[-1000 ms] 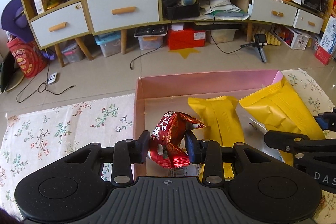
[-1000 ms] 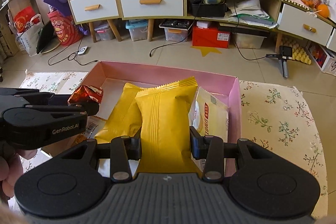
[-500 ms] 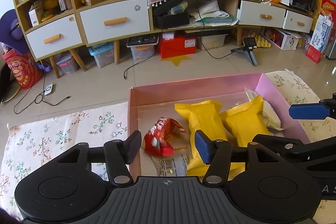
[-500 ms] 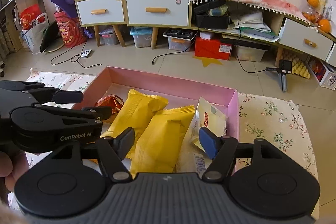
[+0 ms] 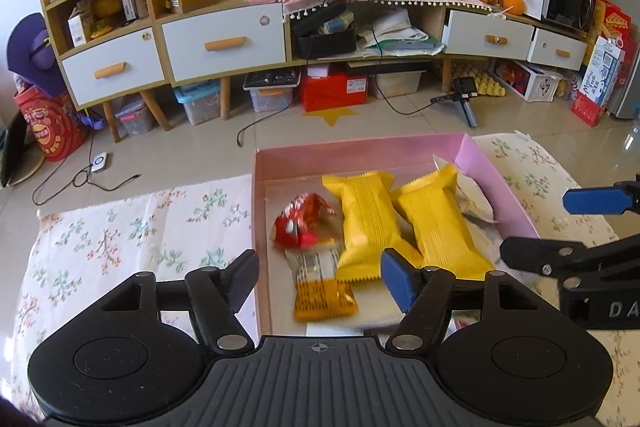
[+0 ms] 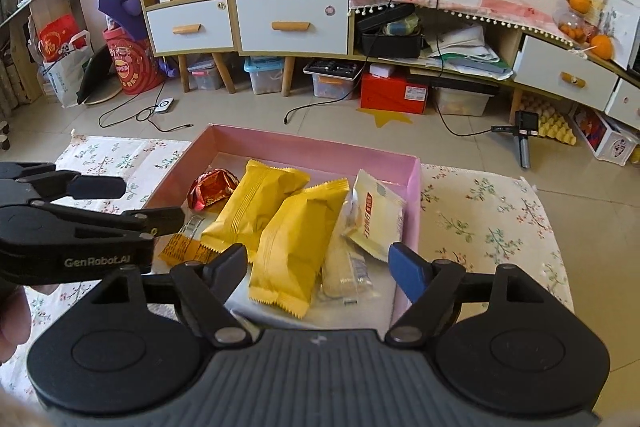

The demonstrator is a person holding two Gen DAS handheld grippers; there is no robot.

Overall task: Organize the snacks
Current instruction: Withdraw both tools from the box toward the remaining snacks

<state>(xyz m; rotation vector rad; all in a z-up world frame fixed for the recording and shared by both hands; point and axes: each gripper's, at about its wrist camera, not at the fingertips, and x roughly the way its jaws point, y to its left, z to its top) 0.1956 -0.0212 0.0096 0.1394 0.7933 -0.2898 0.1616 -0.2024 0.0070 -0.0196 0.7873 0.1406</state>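
Note:
A pink box sits on a floral cloth. In it lie a red snack packet, two yellow packets, an orange-and-clear packet and a white packet. My left gripper is open and empty above the box's near left part. My right gripper is open and empty above the box's near edge; it also shows in the left wrist view.
The floral cloth spreads on both sides of the box. Beyond lies tiled floor with cables, storage bins, a red box and a low cabinet with white drawers.
Both grippers have opened and pulled back and up. The red packet has dropped from my left gripper and a yellow packet from my right; both now lie in the box.

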